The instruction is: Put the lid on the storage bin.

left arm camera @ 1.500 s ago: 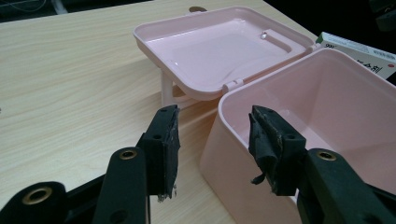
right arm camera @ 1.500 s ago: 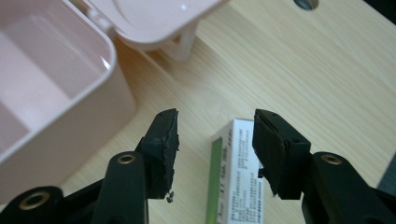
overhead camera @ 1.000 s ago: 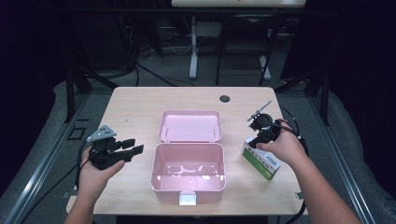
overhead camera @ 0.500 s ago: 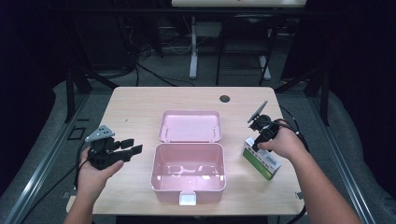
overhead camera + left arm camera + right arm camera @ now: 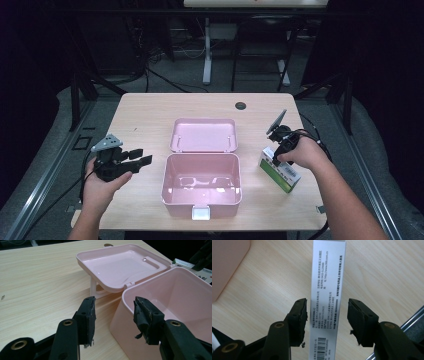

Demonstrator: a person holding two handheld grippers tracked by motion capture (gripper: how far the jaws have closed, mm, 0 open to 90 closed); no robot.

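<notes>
Right claw (image 5: 327, 315) straddles carton (image 5: 328, 290) on wooden table (image 5: 262, 290).

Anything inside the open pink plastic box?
The pink plastic box shows only its bare glossy floor with light reflections, no contents. The strip just behind its near wall is hidden from view.

In the high view, the near top corner of the green and white carton (image 5: 281, 170) is covered by the hand around the right hand-held gripper (image 5: 276, 156), whose jaw tips are hidden behind it. In the right gripper view, the carton is cut off at the top and bottom edges. Its small print cannot be read there.
</notes>
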